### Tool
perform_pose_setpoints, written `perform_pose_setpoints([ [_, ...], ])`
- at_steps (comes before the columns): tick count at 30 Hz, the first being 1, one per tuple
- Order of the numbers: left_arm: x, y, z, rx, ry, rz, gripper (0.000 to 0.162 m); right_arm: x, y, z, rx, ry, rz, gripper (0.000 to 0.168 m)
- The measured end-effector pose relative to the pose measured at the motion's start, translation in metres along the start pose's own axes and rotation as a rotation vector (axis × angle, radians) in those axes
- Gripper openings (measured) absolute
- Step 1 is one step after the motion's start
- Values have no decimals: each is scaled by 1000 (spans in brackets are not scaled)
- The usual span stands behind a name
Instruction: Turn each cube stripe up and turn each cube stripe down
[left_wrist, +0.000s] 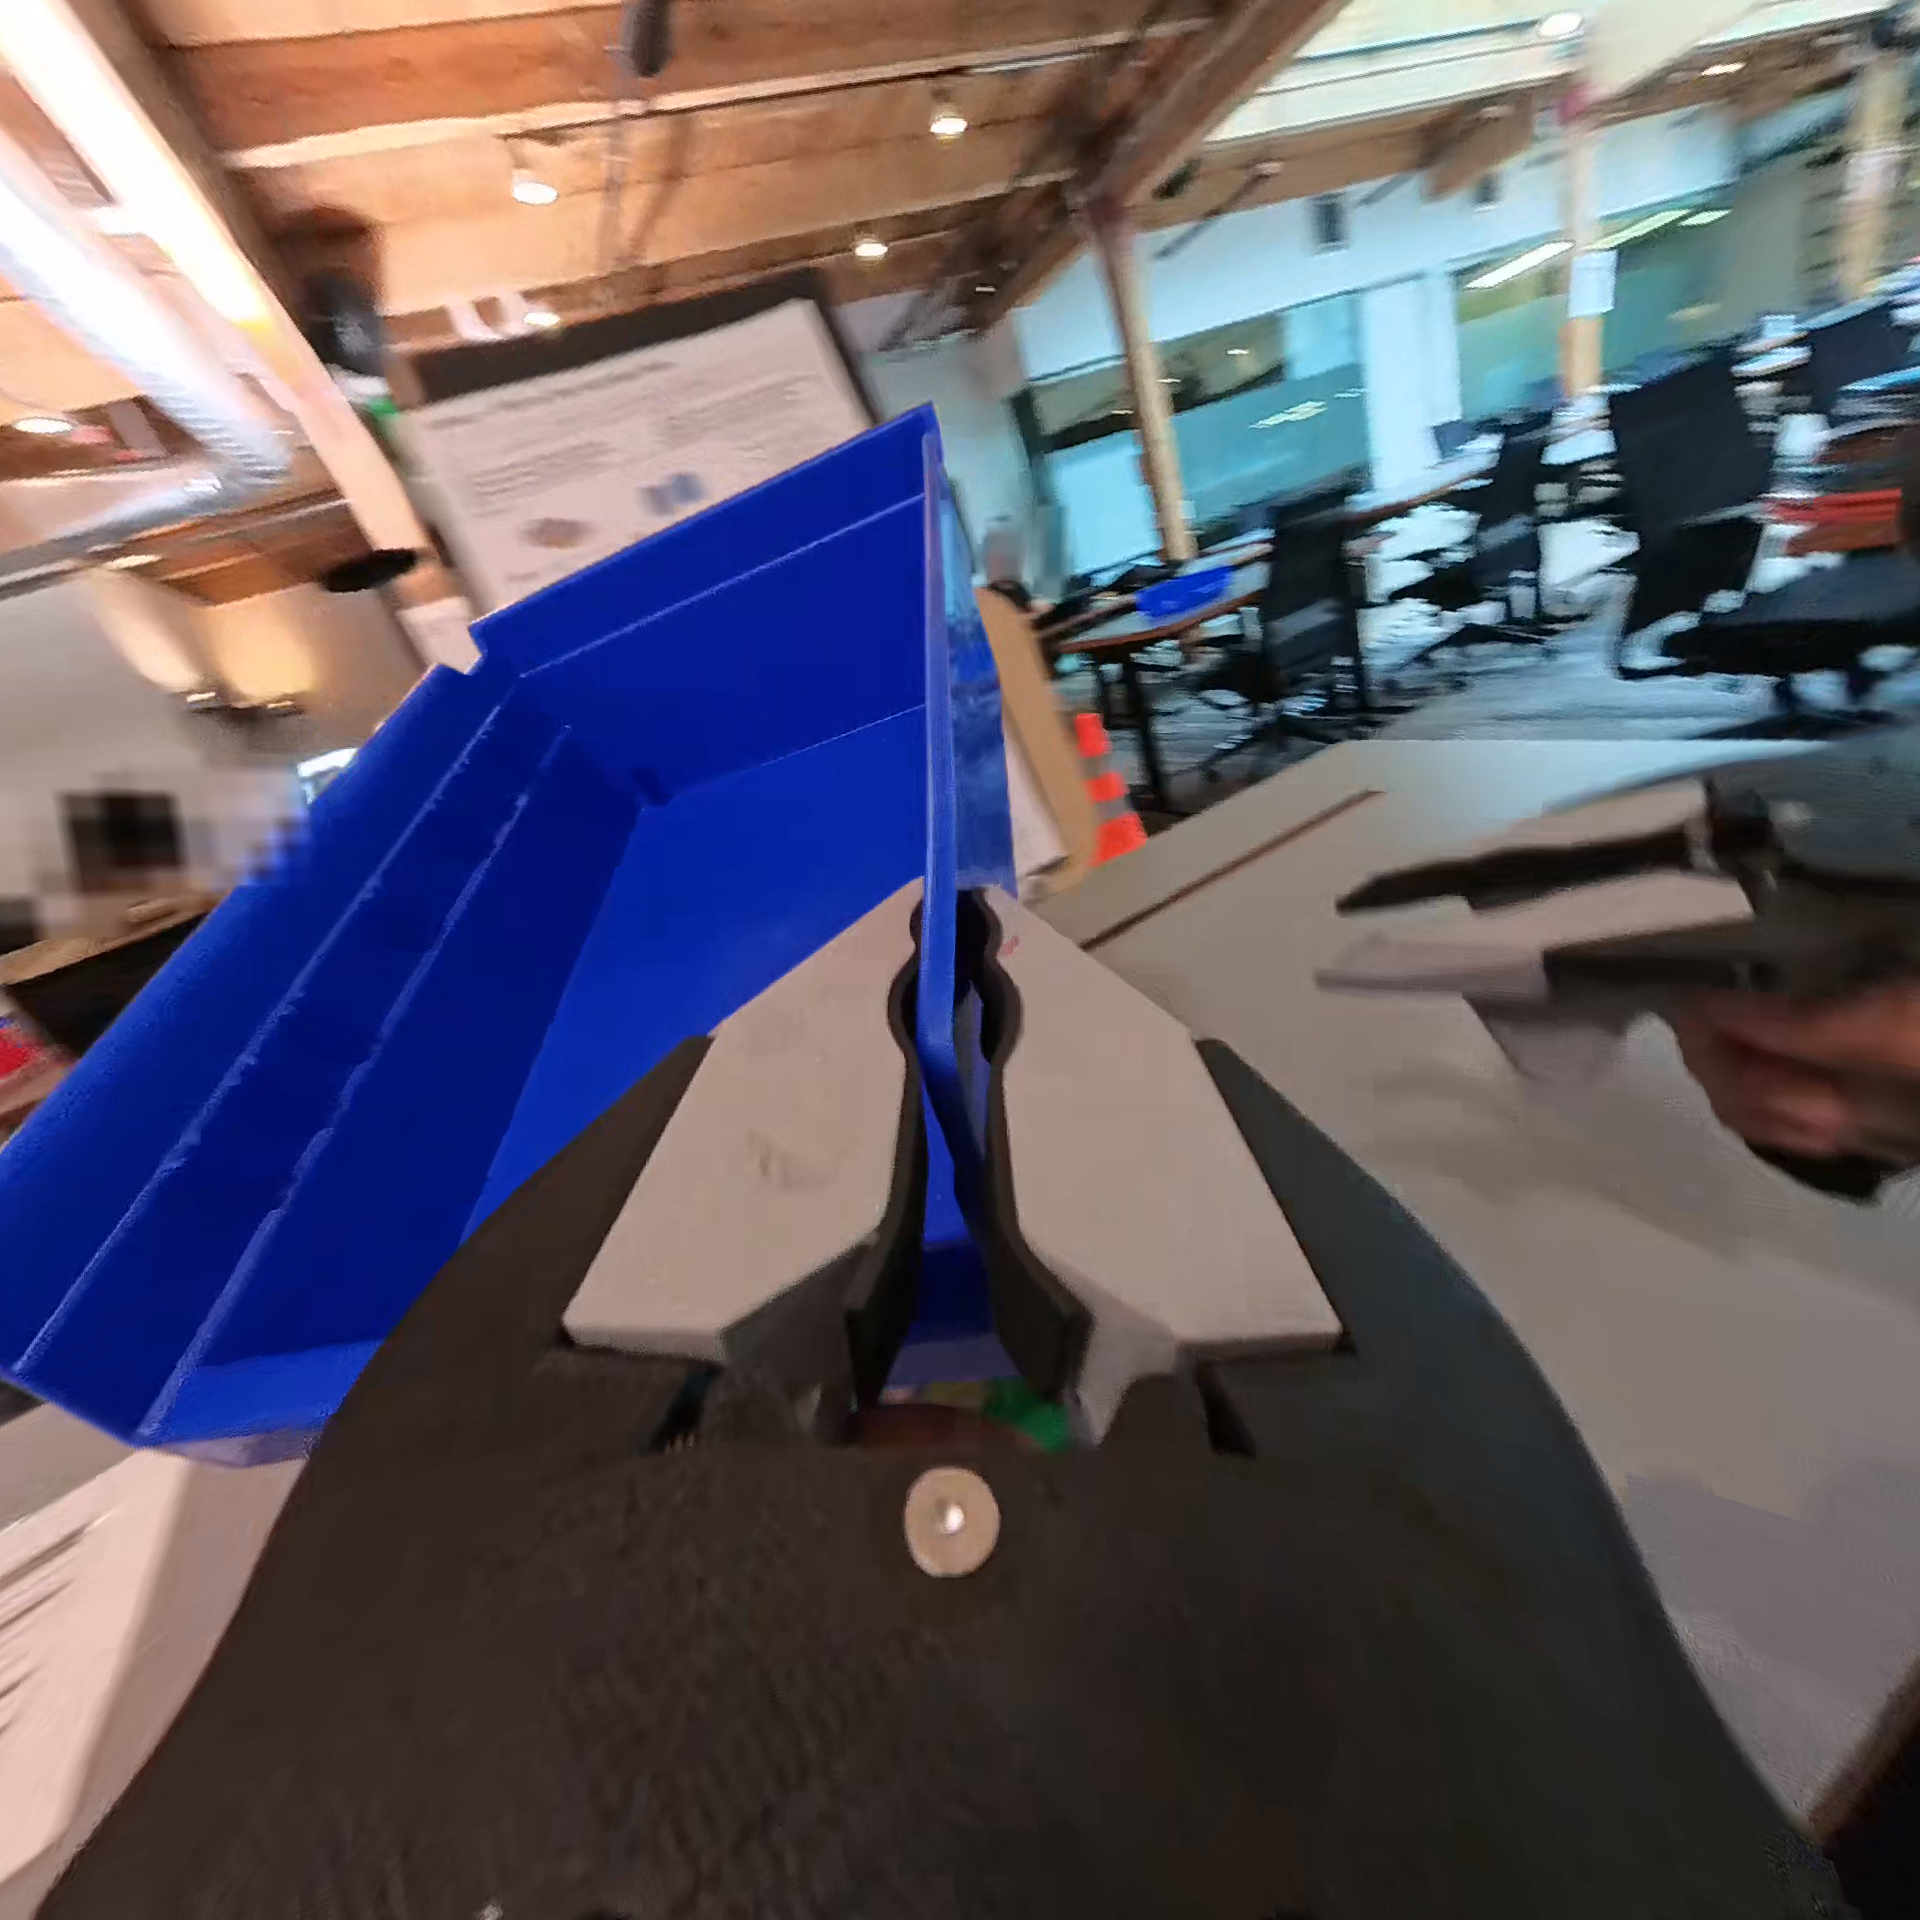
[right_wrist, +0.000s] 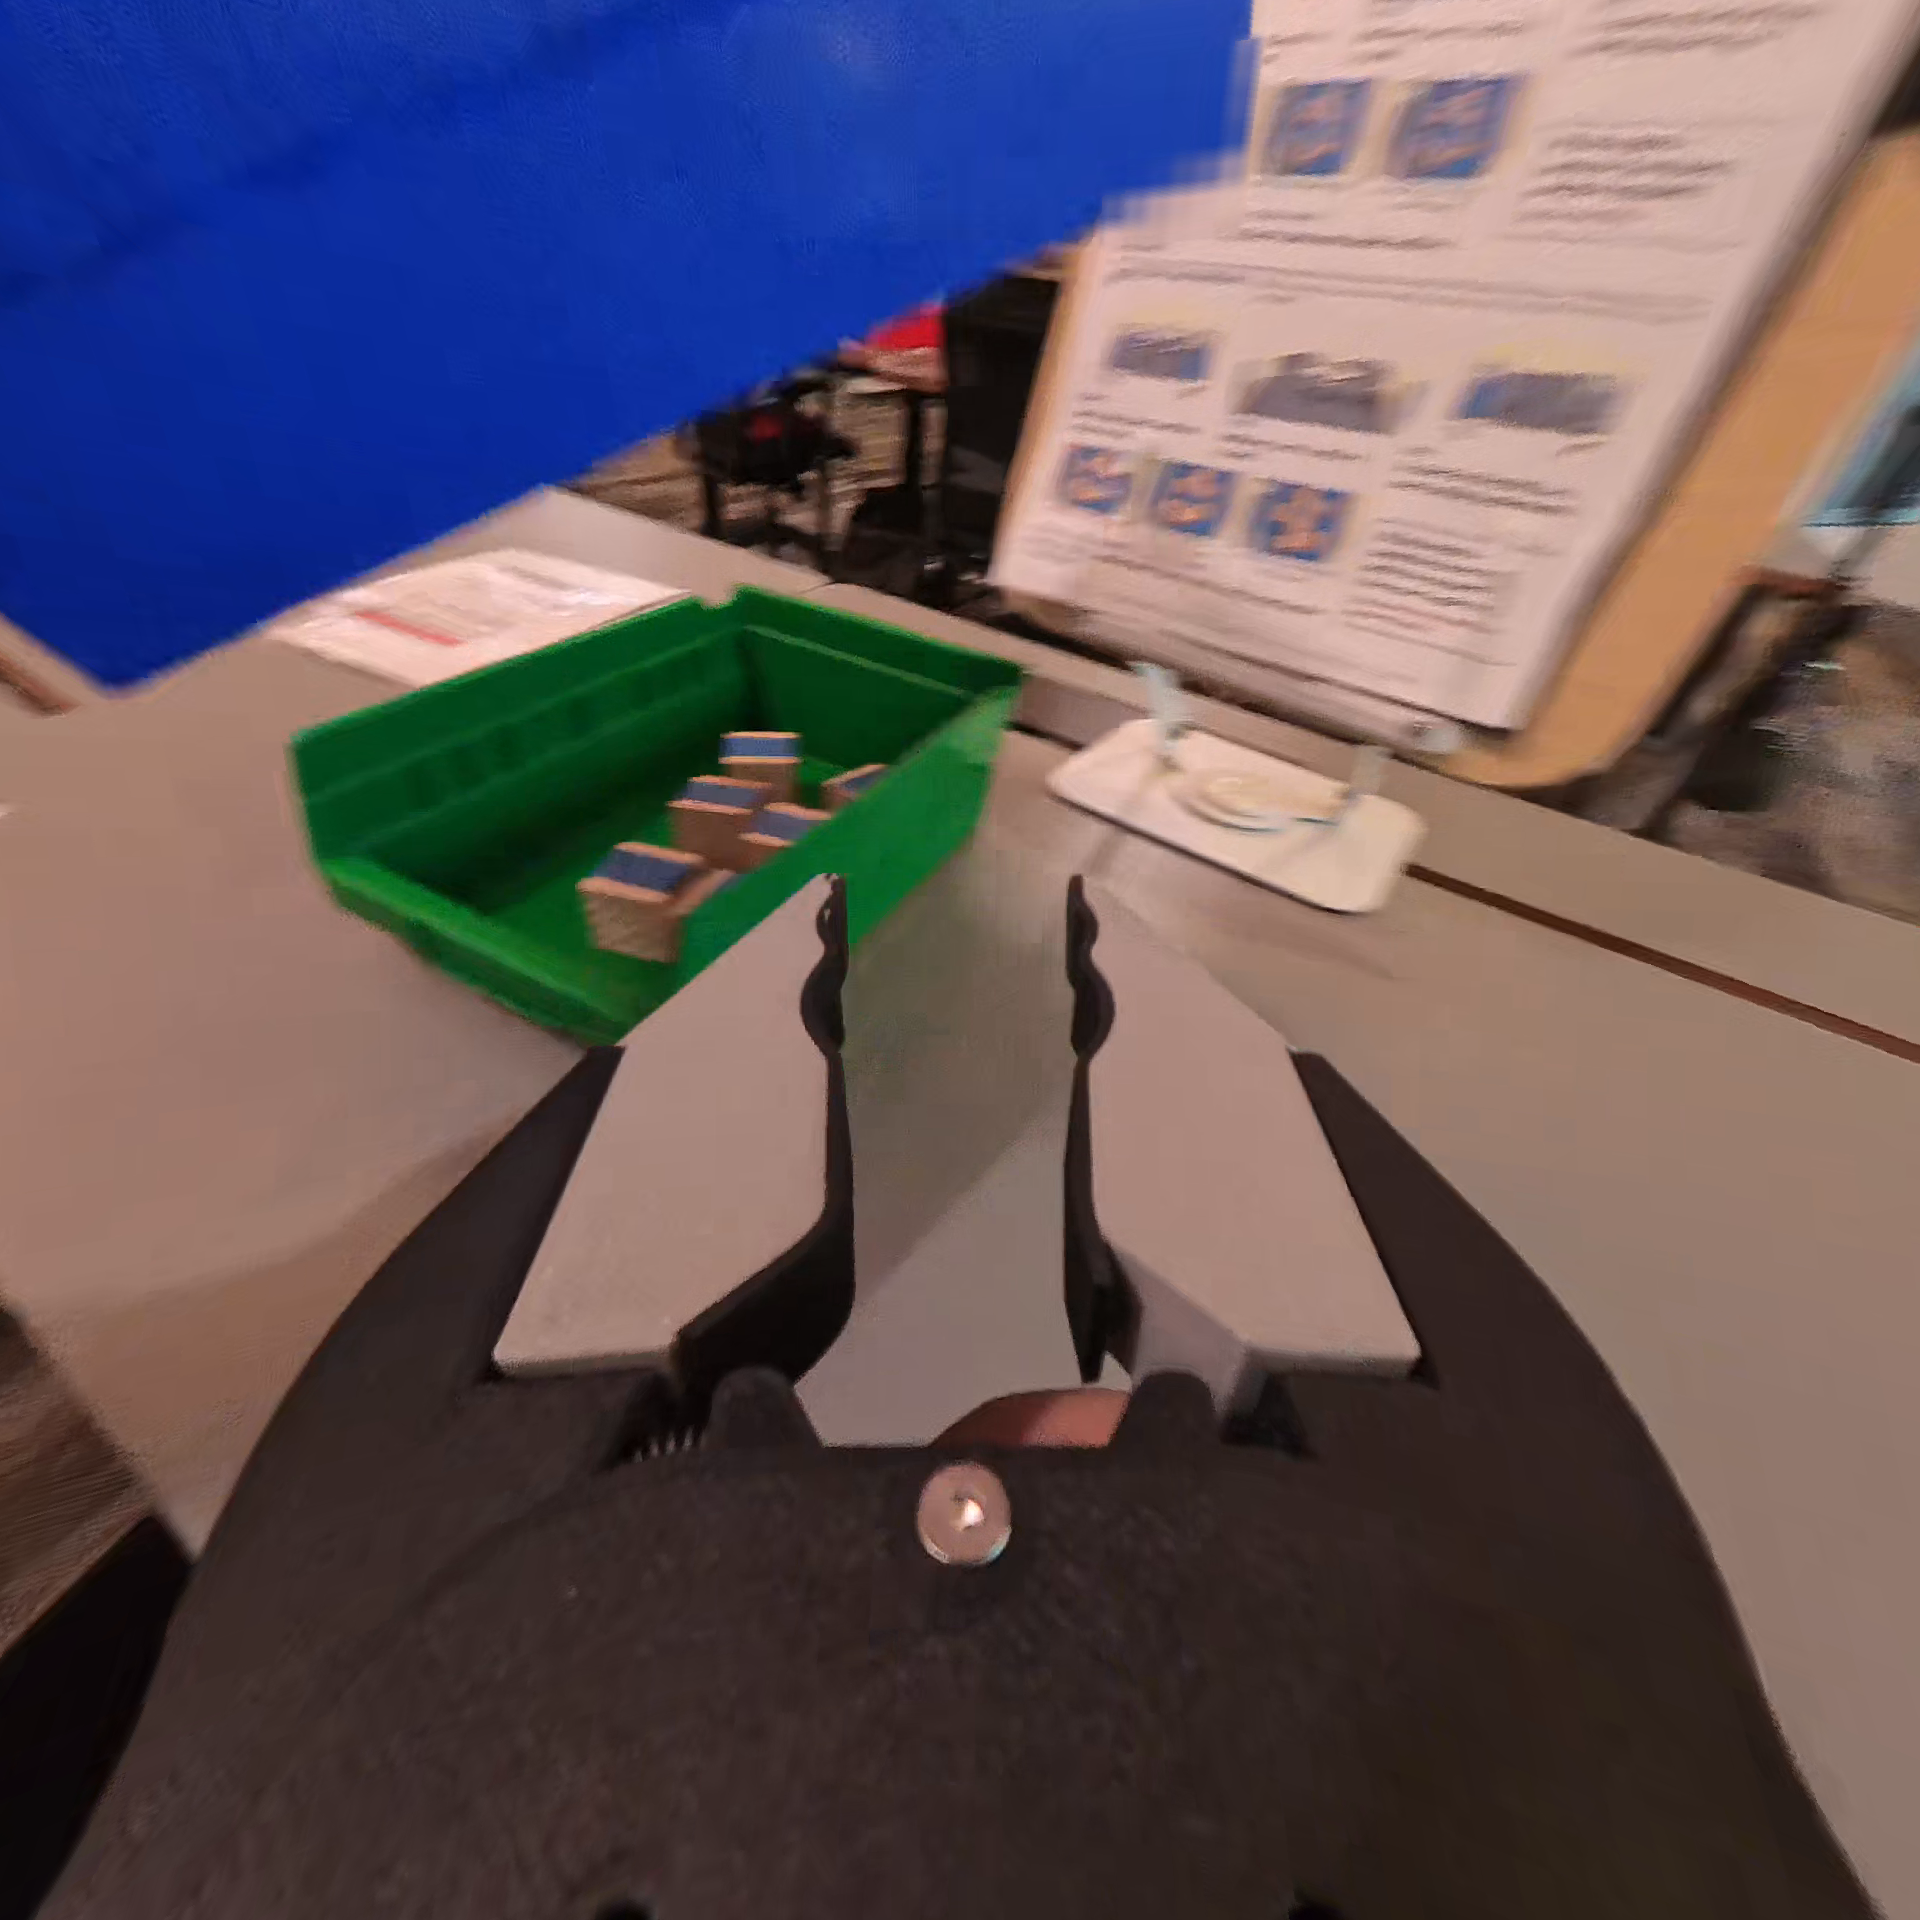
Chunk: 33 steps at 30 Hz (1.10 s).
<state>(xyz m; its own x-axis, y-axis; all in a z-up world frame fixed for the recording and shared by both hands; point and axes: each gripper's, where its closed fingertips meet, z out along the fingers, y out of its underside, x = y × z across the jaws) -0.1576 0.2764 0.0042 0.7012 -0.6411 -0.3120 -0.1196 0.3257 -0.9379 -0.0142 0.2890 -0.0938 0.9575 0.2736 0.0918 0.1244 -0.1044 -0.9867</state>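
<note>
My left gripper (left_wrist: 951, 935) is shut on the side wall of a blue bin (left_wrist: 644, 894) and holds it lifted and tilted in the air; the bin looks empty inside. The same blue bin (right_wrist: 416, 260) fills the upper left of the right wrist view. A green bin (right_wrist: 499, 748) sits on the grey table (right_wrist: 1455, 1091) and holds several wooden cubes (right_wrist: 717, 821) with blue stripes facing up. My right gripper (right_wrist: 951, 894) is open and empty, just right of the green bin's near corner. It also shows blurred in the left wrist view (left_wrist: 1538, 914).
A white instruction board (right_wrist: 1403, 364) stands on a white base (right_wrist: 1236, 810) behind the green bin. A paper sheet (right_wrist: 468, 613) lies on the table at the far left. Office chairs (left_wrist: 1683, 520) and an orange cone (left_wrist: 1107, 790) stand beyond the table.
</note>
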Motion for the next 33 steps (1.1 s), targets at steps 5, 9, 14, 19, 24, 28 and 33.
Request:
perform_pose_setpoints([
  [5, 123, 16, 56, -28, 253, -25, 2, 89, 1, -72, 35, 143, 85, 42],
  [9, 203, 51, 89, -97, 347, -24, 2, 140, 24, -108, -21, 264, 94, 42],
  [14, 271, 96, 114, -188, 431, -1, 2, 162, 45, -129, -47, 305, 138, 42],
  [19, 313, 130, 126, -243, 501, 6, 2, 150, 54, -118, -85, 271, 119, 42],
  [24, 296, 113, 106, -208, 485, -21, 37, 128, 69, -98, -157, 212, 81, 43],
  [28, 239, 91, 66, -202, 475, 1, 64, 98, 84, -89, -222, 99, 50, 45],
  [33, 123, 111, 37, -285, 276, 14, 75, 77, 120, -79, -398, 103, -103, 51],
])
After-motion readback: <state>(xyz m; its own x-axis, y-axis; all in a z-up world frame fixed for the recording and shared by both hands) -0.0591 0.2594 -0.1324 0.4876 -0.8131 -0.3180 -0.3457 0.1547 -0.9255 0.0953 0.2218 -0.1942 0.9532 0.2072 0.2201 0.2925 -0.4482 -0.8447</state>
